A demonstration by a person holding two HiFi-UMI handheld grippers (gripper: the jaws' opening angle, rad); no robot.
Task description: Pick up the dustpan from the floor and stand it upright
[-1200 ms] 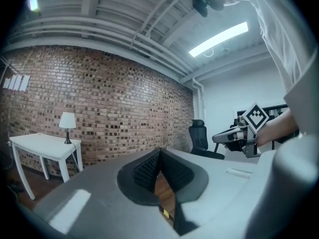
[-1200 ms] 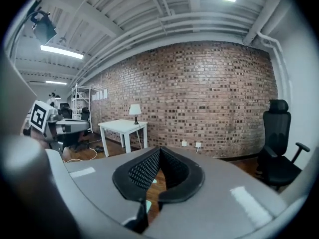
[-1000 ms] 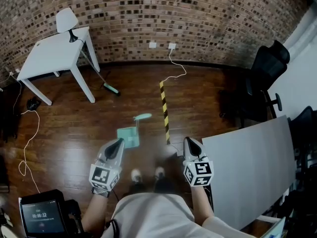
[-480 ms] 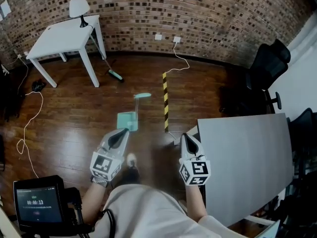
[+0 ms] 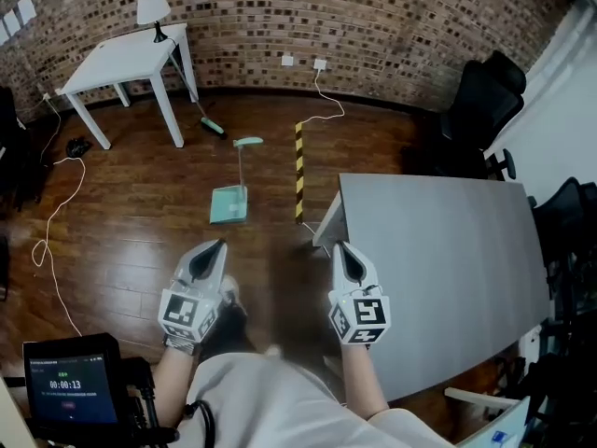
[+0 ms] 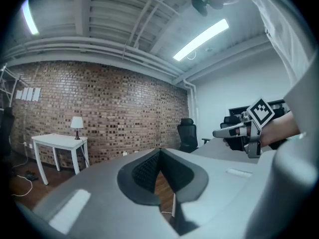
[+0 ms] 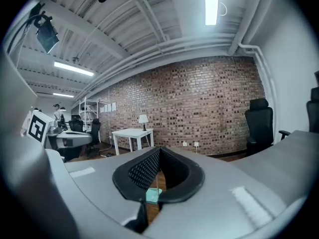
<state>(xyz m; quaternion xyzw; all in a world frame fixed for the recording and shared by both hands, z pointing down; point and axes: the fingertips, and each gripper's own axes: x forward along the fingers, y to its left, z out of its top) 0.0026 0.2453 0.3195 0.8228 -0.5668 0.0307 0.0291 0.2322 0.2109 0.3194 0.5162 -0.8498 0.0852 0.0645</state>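
Observation:
The teal dustpan lies flat on the wooden floor, its long handle pointing toward the brick wall. My left gripper is held level, short of the pan and slightly left of it, jaws shut and empty. My right gripper is off to the pan's right beside the grey desk, also shut and empty. In the right gripper view a bit of the dustpan shows low between the shut right gripper jaws. The left gripper looks along shut jaws at the wall.
A large grey desk fills the right side, its corner near my right gripper. A yellow-black strip lies on the floor right of the pan. A white table with a lamp and a leaning broom stand by the wall. Black chair at the right; cables at the left.
Both grippers have pulled back from the dustpan, which now lies farther ahead of them. More of the grey desk shows on the right. Both grippers stayed shut.

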